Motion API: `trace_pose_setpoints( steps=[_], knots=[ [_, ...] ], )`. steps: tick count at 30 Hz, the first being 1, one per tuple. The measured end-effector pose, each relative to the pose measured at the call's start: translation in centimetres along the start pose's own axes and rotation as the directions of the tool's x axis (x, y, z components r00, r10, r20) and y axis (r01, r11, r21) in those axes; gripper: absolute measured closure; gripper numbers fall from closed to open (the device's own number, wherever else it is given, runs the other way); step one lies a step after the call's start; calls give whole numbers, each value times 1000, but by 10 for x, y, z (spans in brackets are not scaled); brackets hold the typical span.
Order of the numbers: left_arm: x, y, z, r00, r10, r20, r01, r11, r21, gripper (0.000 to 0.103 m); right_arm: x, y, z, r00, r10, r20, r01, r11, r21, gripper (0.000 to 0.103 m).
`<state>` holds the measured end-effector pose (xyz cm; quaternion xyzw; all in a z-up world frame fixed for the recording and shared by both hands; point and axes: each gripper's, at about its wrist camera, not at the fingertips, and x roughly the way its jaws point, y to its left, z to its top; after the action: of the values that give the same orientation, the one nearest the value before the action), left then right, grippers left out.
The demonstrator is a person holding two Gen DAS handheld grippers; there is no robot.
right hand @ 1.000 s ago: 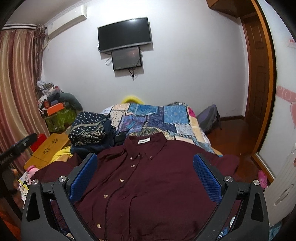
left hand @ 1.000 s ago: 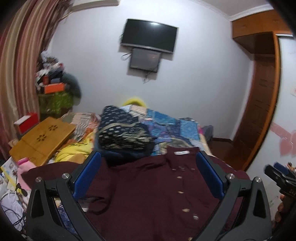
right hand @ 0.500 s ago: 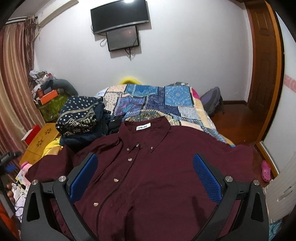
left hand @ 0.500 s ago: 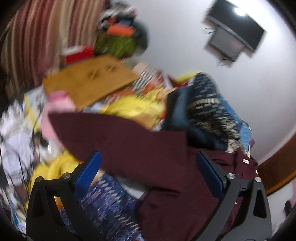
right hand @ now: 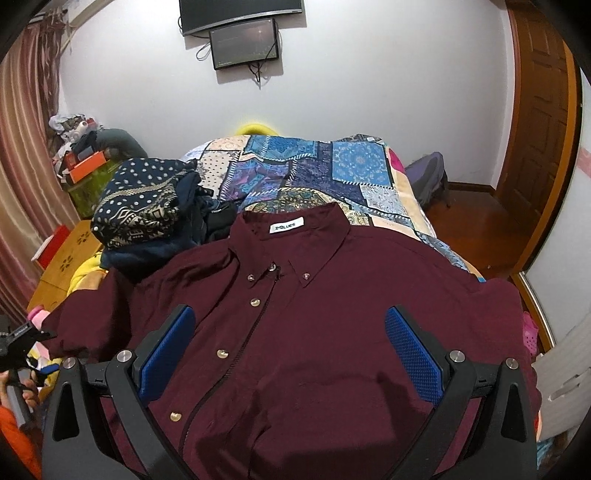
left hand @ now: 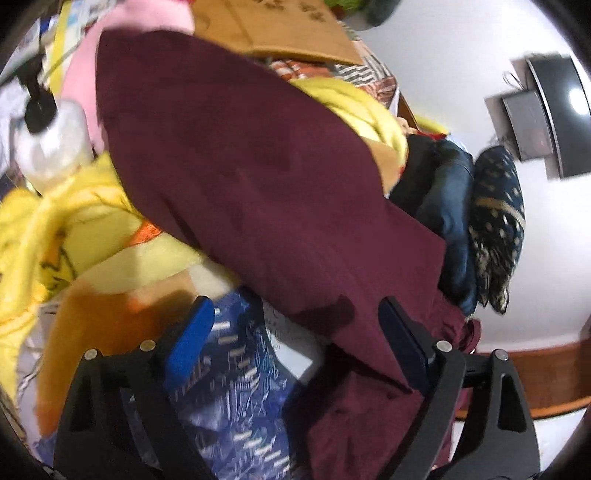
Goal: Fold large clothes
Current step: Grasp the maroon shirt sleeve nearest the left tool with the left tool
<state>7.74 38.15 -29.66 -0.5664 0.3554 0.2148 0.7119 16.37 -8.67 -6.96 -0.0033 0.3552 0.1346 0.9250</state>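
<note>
The maroon shirt (right hand: 314, 332) is laid flat, front up, across the frame's centre on the bed (right hand: 332, 173) for folding, its sleeve (left hand: 258, 177) approached by the open left gripper (left hand: 295, 332), the right gripper (right hand: 288, 354) also held open.

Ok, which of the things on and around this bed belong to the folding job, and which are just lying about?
Job:
maroon shirt, spread flat, buttons up
left gripper, open, at the shirt's sleeve
right gripper, open, over the shirt front

Lying about:
patterned navy clothes pile
patchwork quilt
yellow blanket
pump bottle
wooden board
wall TV
</note>
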Motion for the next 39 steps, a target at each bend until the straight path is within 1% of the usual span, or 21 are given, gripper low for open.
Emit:
trace_pose_setpoints(
  steps=[2,5,7,9,11,13,14,16,18,19,20,22,25,27,28,29,30,32,34,36,39],
  knots=[
    [8,5,7,1000,-6,-5,6,1000,-27,17,1,-2,2,1000,-2,-6,2,1000,6,1],
    [20,5,15,1000,14,2,-14,999,-41,17,2,-5,5,1000,-9,-7,9,1000,15,1],
    [23,1,19,1000,24,11,-24,999,-26,17,2,-8,6,1000,-15,-5,15,1000,20,1],
    [26,-3,22,998,58,22,-58,998,-2,17,3,-9,6,1000,-20,-3,20,1000,23,1],
    [29,-11,23,994,102,39,-103,994,24,22,5,-10,7,1000,-23,-3,23,999,29,1],
    [31,-22,19,980,186,69,-191,978,83,36,6,-11,7,1000,-14,0,14,999,38,1],
    [31,-29,17,972,218,86,-228,966,123,40,7,-10,7,1000,-9,0,9,999,38,1],
    [30,-48,9,951,278,137,-302,929,215,64,9,-9,8,1000,6,-3,-6,1000,30,1],
    [25,-70,-1,926,317,206,-368,879,304,77,10,-8,8,1000,20,0,-20,1000,22,1],
    [22,-80,-4,914,327,239,-393,857,332,81,10,-7,8,1000,27,1,-27,999,19,1],
    [17,-92,-8,901,330,283,-420,830,367,83,9,-6,8,999,33,3,-33,999,15,1],
    [6,-115,-14,883,318,346,-448,792,416,87,7,-6,7,999,40,11,-40,999,4,1],
    [-15,-156,-26,874,240,422,-445,746,496,90,3,-8,5,999,40,22,-40,999,-14,1],
    [-27,-189,-38,869,180,461,-440,707,554,91,1,-10,5,999,29,30,-28,999,-25,1],
    [-32,-204,-42,869,150,472,-434,689,580,91,1,-12,4,999,21,33,-20,999,-29,1],
    [-38,-213,-47,873,121,473,-420,680,601,92,0,-13,4,999,14,36,-13,999,-30,1],
    [-44,-229,-56,883,68,465,-387,666,638,92,-2,-15,3,999,8,41,-7,1000,-28,1],
    [-50,-250,-71,893,12,451,-354,638,684,92,-5,-19,1,999,1,49,0,1000,-23,1],
    [-52,-274,-91,908,-49,417,-308,599,739,93,-7,-24,0,999,-2,54,3,1000,-19,1],
    [-47,-289,-113,926,-89,368,-257,566,783,93,-10,-27,-2,998,-9,59,10,1000,-20,1],
    [-30,-308,-147,946,-103,306,-213,511,833,92,-12,-30,-4,998,-22,60,24,999,-34,1]
  ],
)
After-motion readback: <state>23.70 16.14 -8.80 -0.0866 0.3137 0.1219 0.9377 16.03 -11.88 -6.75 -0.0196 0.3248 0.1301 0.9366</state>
